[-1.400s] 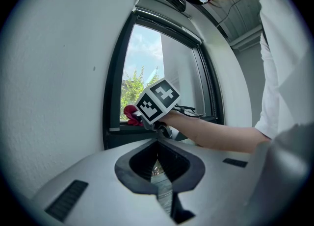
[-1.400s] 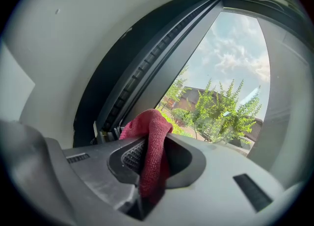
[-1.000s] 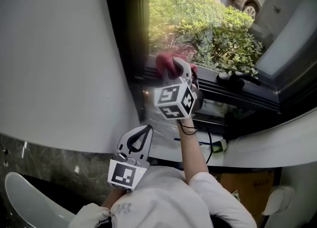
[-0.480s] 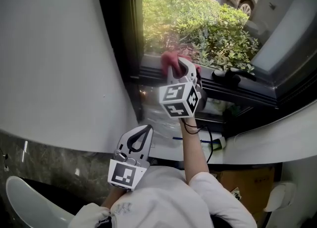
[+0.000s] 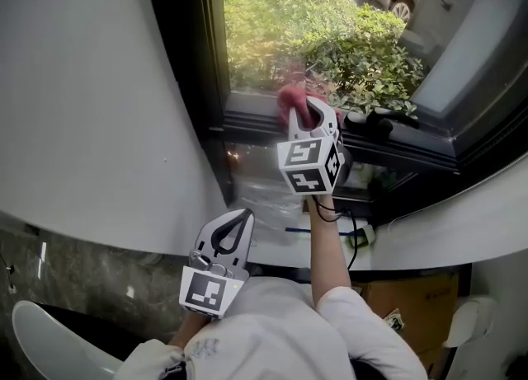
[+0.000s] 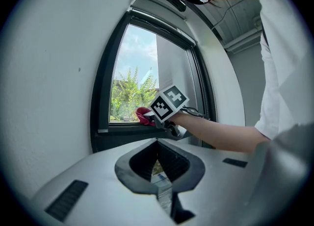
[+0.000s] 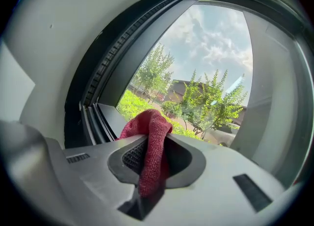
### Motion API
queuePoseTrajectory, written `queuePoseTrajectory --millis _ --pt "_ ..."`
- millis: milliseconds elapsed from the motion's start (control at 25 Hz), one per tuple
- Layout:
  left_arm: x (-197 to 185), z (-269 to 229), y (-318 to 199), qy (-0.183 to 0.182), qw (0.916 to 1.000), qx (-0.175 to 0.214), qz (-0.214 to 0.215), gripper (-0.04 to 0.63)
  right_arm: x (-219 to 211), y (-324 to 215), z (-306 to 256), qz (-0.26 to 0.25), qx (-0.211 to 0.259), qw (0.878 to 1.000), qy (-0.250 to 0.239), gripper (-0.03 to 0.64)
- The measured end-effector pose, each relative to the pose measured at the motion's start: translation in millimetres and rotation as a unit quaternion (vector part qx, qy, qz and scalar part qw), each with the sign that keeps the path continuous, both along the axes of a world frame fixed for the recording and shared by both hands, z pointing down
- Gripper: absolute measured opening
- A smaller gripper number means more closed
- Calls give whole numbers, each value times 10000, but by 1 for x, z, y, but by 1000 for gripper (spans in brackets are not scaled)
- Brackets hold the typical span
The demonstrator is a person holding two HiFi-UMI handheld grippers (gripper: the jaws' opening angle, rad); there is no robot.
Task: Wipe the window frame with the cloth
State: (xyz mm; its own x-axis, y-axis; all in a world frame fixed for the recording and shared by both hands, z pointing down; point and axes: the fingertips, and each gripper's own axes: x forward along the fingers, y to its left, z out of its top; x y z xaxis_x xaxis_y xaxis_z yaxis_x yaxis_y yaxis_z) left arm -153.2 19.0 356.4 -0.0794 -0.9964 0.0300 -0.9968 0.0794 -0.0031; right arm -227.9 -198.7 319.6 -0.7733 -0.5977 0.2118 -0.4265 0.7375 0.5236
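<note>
The red woven cloth [image 7: 149,144] is pinched in the right gripper [image 5: 307,114], whose jaws are almost closed on it. A soft lump of it pokes out at 12 o'clock and rests on the bottom rail of the dark metal window frame [image 5: 247,123]. Only the right gripper view shows the cloth's bumpy weave. The head view shows the left gripper [image 5: 233,228] at 7 o'clock, well apart from the window. Its smooth grey jaws are together and hold nothing. Outside are green bushes [image 5: 363,57].
</note>
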Motion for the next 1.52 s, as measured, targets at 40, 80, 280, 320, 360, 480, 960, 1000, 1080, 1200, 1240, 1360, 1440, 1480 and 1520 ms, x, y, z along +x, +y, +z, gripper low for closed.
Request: queuePoseTrajectory --millis 40,80,280,320,360,480,960,1000,1080,1200,1240,1360,1440,1480,1520 --pt "1 0 0 -4 10000 -2 10 9 3 -2 0 23 -34 10000 -33 64" --pt "2 0 0 -11 10000 -4 21 8 6 -4 0 38 -62 10000 -59 64" --pt "5 0 0 1 10000 10 36 9 13 -9 0 70 -100 9999 -110 64" --pt "6 0 0 -1 10000 5 36 9 14 -10 0 81 -102 9999 -111 65" --pt "6 0 0 -7 10000 -3 37 9 15 -11 0 108 -98 9998 -107 64" --pt "7 1 -1 5 10000 -28 51 9 26 -19 0 251 -104 9996 -123 64" --pt "8 1 -2 -30 9999 -59 133 9 52 -39 -2 439 -155 9985 -280 67" --pt "7 0 -1 -39 9999 -53 120 9 52 -40 -2 475 -135 9984 -291 67" --pt "6 -1 1 -47 9999 -23 88 9 50 -38 -4 481 -151 9981 -350 67" --pt "4 -1 5 -49 10000 -24 46 9 39 -15 -17 126 -233 9969 -745 67" --pt "2 -1 7 -49 10000 -41 25 9 31 -1 -23 -90 -217 9958 -884 67" --pt "-3 1 12 -20 9999 -72 -80 9 -2 47 -34 -750 -103 9923 -980 67" --pt "-6 0 17 -8 9998 -80 -164 9 -27 77 -32 -1150 -98 9896 -863 67" --pt "-8 0 19 -11 9998 -79 -201 9 -40 88 -28 -1301 -113 9885 -765 67" --pt "-9 0 21 -7 9997 -75 -234 9 -51 96 -22 -1389 -121 9882 -641 67"
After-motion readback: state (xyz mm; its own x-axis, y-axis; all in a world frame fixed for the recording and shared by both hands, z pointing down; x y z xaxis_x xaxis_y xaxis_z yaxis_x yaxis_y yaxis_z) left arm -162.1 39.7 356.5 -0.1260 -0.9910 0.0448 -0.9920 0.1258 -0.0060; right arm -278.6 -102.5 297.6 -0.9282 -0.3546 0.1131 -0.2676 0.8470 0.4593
